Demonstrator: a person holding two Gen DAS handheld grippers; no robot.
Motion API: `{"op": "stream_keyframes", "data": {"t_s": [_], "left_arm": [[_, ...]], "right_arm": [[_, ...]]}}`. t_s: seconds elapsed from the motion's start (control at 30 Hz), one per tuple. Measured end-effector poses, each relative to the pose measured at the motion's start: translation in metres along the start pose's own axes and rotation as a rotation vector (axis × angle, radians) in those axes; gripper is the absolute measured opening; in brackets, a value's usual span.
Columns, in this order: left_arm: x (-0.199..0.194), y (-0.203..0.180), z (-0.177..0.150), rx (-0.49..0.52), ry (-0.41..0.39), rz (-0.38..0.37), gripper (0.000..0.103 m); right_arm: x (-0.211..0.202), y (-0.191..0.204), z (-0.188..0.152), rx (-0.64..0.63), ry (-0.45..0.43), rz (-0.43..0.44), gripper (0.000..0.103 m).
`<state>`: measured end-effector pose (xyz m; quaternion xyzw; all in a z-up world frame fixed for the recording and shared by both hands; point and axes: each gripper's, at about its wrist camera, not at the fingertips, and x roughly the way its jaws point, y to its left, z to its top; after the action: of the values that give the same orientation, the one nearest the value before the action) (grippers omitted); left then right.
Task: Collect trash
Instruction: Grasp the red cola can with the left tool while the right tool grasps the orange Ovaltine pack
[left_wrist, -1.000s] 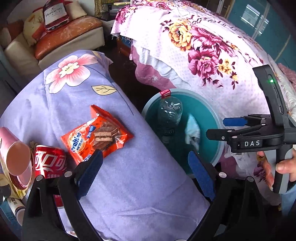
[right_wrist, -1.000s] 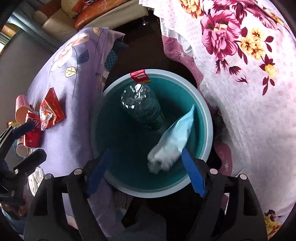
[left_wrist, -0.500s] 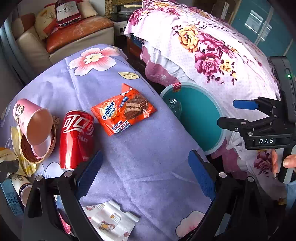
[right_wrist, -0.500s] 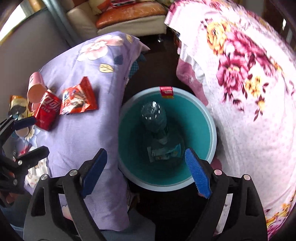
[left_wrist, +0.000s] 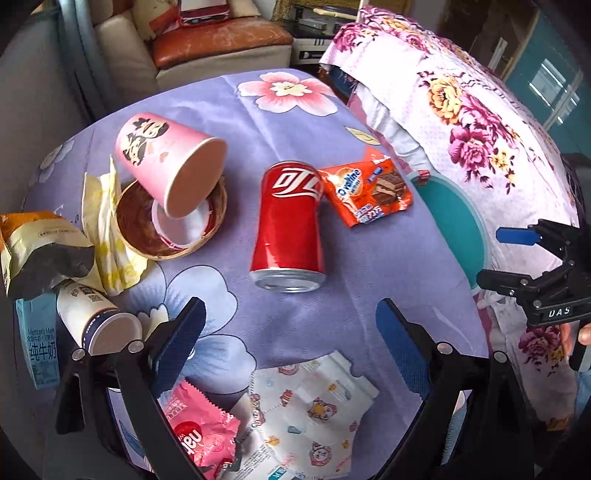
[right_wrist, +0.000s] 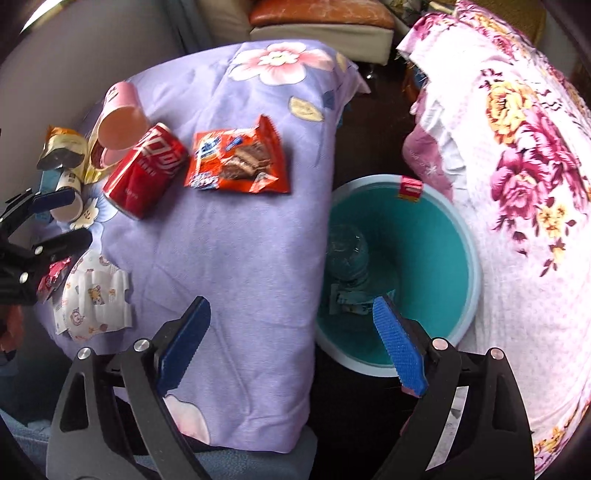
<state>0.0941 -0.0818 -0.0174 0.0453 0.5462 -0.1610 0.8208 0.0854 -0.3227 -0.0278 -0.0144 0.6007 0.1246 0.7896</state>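
Left wrist view: we see left gripper (left_wrist: 290, 334) spread wide, empty, above near edge of lilac-covered table (left_wrist: 295, 110). Red can (left_wrist: 288, 225) lies on its side mid-table, dead ahead between fingers, long axis running away from us, base toward gripper. Orange snack wrapper (left_wrist: 369, 192) touching can's far right. Right gripper (left_wrist: 495, 254) off right edge, over teal bin (left_wrist: 458, 225), also spread, empty.

Right wrist view: we see can (right_wrist: 144, 170) far left, well apart from right gripper (right_wrist: 291, 332). We judge left nearer; crosswise grasp needed.

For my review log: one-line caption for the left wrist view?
Open left gripper above a red can lying among litter.
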Motion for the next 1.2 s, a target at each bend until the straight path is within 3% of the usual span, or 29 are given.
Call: {"op": "stream_keyframes", "data": {"t_s": [0.2,0.77,0.83,0.87,0.9,1.2], "left_arm": [[0.014,0.013,0.015,-0.041,0.018,-0.003,0.094],[0.067,0.002,0.042,-0.052,0.065,0.030,0.093],[0.069,0.004,0.042,-0.056,0.062,0.023,0.089],[0.069,0.005,0.042,-0.055,0.056,0.017,0.075],[0.070,0.005,0.042,-0.054,0.057,0.005,0.054],[0.058,0.014,0.017,-0.072,0.027,-0.002,0.054]], "right_arm": [[0.013,0.005,0.007,-0.012,0.029,0.015,0.085],[0.023,-0.007,0.038,-0.091,0.033,0.009,0.085],[0.024,-0.008,0.041,-0.090,0.034,0.011,0.086],[0.025,-0.008,0.043,-0.090,0.036,0.012,0.085],[0.026,-0.008,0.046,-0.091,0.038,0.013,0.085],[0.036,-0.004,0.080,-0.063,0.005,0.068,0.085]]}}
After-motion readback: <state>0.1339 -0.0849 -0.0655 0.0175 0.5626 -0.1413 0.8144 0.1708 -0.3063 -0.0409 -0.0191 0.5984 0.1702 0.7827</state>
